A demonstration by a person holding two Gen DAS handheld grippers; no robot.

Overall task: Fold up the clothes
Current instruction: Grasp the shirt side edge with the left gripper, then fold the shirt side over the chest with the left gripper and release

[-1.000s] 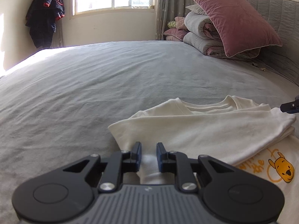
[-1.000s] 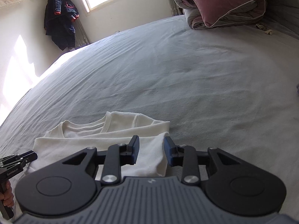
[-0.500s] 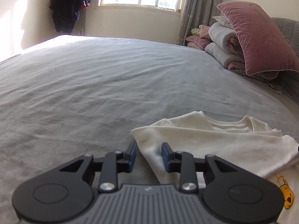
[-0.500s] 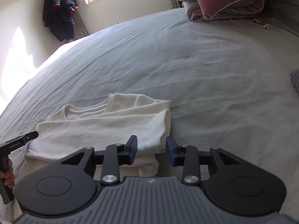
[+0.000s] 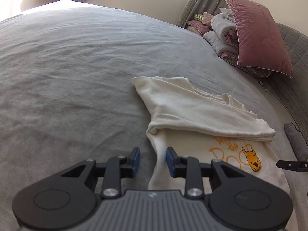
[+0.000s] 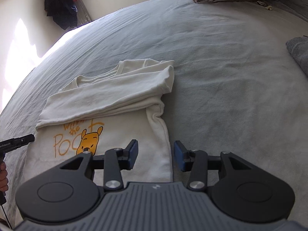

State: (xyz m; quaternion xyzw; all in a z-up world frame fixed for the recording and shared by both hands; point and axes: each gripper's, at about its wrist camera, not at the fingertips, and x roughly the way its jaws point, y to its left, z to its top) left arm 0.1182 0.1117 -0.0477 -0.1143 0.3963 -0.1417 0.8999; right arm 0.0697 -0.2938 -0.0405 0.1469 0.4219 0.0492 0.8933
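Cream T-shirt (image 5: 192, 111), top folded down over its orange bear print, lies on the grey bed (image 5: 67, 77). Left gripper (image 5: 151, 158) parted; right gripper (image 6: 155, 155) opening, seemingly straddling the shirt's edge untouched.

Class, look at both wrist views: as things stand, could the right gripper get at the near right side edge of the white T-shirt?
Probably yes. The right gripper hangs over the T-shirt with its jaws opening and that side edge between the pads, unpinched. Nothing lies in between; the left gripper is at the opposite edge.
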